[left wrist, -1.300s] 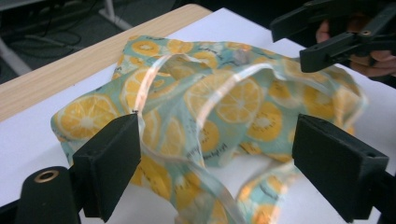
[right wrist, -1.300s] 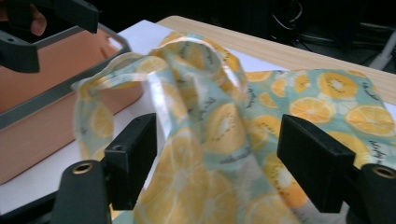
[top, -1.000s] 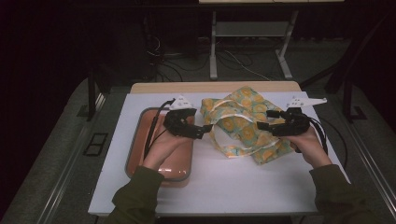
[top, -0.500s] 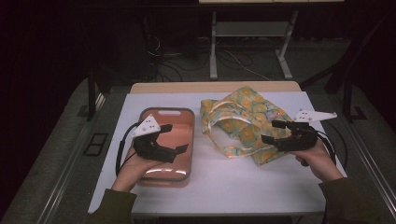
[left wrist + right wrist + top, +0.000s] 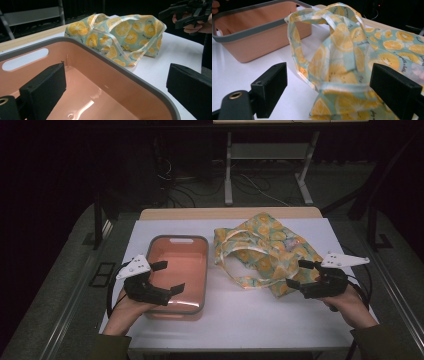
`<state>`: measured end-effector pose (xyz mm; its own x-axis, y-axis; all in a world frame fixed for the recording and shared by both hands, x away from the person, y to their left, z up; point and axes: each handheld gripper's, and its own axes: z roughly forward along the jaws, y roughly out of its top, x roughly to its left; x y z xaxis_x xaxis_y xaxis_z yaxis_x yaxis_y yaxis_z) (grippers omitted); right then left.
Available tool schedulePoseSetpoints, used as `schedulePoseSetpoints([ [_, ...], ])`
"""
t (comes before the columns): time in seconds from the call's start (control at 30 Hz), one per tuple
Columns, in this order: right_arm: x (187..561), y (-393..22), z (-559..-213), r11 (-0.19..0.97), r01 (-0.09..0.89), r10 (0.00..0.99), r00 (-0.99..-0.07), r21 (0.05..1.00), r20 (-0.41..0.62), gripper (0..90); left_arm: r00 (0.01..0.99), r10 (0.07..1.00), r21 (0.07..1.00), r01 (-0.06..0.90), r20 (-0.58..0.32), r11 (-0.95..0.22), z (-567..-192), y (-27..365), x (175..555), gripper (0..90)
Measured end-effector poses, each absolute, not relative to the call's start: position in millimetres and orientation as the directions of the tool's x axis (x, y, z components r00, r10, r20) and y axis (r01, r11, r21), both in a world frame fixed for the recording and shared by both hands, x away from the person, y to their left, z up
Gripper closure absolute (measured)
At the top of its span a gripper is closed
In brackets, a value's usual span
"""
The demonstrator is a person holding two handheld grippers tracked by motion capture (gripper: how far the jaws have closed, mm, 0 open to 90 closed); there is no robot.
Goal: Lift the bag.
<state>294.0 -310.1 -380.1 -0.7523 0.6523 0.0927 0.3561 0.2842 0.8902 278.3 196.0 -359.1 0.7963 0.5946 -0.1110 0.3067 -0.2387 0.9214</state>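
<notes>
A citrus-print cloth tote bag (image 5: 265, 251) lies crumpled on the white table (image 5: 250, 315), its pale handles looped on top. To its left stands a salmon plastic bin (image 5: 199, 270) with a grey rim and nothing in it. My left gripper (image 5: 171, 276) hovers over the bin's front left part; its jaws have just been opening and hold nothing. In the left gripper view the left gripper (image 5: 115, 82) looks across the bin (image 5: 105, 60) to the bag (image 5: 125, 32). My right gripper (image 5: 296, 274) is open at the bag's right edge. Its jaws have just been opening, with bag cloth (image 5: 352, 50) ahead of them, untouched.
The table's near half in front of the bag is bare white. A wooden strip (image 5: 230, 213) runs along the far edge. Beyond it, on the dark floor, are metal stand legs (image 5: 228, 175) and cables. The other hand's gripper (image 5: 190, 12) shows at top right of the left gripper view.
Both grippers have left the bag. The left one swung left to above the bin's front part. The right one drew back toward the near right. Both pairs of jaws stand wider.
</notes>
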Motion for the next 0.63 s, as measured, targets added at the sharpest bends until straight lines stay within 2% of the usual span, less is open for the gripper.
schedulePoseSetpoints([
  [0.63,289.9,-319.7,-384.4,0.264,0.364,0.668,-0.737,0.893,0.103,13.9,0.802,0.587,0.916,0.309,-0.108,-0.255,-366.0,198.5,276.4,1.0],
])
